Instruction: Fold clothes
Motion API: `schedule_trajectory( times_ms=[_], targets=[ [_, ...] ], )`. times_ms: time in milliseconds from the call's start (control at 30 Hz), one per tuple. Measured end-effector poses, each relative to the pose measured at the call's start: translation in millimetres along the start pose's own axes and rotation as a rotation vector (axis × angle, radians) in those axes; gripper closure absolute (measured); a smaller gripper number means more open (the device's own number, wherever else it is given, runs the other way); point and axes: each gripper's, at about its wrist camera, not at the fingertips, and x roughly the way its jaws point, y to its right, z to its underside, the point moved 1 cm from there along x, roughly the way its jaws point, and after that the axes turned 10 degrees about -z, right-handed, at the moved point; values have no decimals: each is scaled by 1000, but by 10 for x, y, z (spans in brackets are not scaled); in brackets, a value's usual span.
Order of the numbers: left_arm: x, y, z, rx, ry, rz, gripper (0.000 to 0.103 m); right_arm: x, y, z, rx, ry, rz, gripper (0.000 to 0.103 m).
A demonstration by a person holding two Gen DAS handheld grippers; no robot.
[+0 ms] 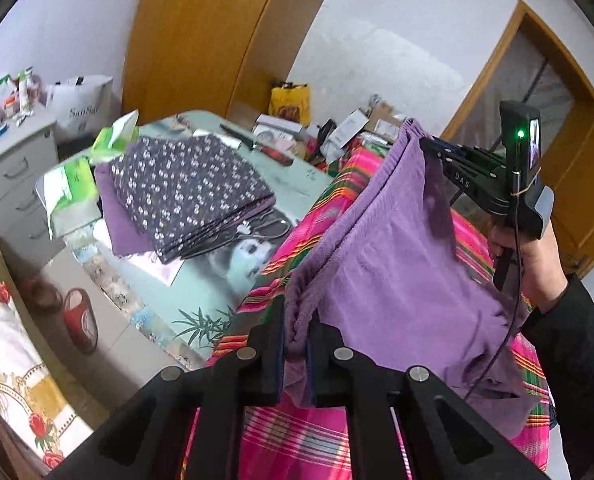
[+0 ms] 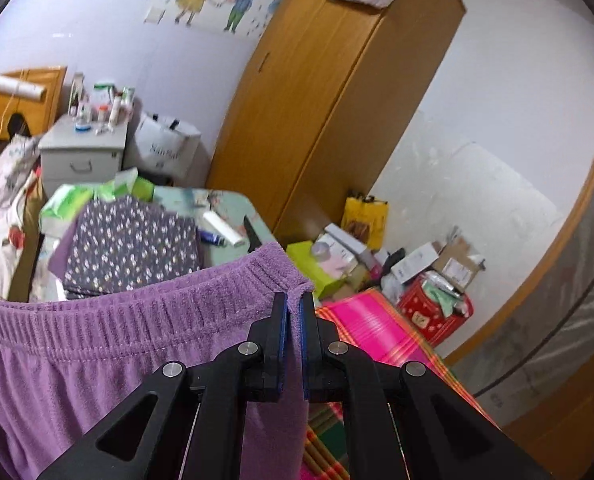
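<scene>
The purple fleece garment (image 1: 397, 264) hangs in the middle of the frame above the striped cloth (image 1: 297, 436), clamped by the left gripper (image 1: 296, 344) and the right gripper (image 2: 293, 340). It seems carried to the folded pile (image 1: 189, 192); next comes lowering. Only the right view shows the waistband (image 2: 137, 308).

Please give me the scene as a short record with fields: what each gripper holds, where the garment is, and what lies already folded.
garment: purple fleece trousers, lifted above the striped pink cloth
left gripper: shut on one end of the elastic waistband
right gripper: shut on the other waistband end
waistband: stretched between the two grippers
already folded: dark floral garment on the table, lying on a plain purple one
person: a hand in a dark sleeve holds the right gripper
</scene>
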Motion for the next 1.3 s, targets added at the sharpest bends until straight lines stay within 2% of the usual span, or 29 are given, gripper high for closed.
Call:
schedule_trajectory(
  times_ms=[267,500,633,933,1300],
  targets=[
    [404,-98,-43,-14,-65,-29,95,634,-22,51,-26,-85,-26,98],
    [634,73,20,86,-58,-159,95,1088,-41,246,-33,-200,-65,98],
    [725,116,60,108,-64,-202,95,1241,-23,364,-19,-252,-95,97],
    [825,208,111,161,-54,-286,95,1415,-63,422,-37,-291,-121,97],
    [826,250,15,197,-28,-319,95,1438,-4,291,-37,-256,-112,97]
  ],
)
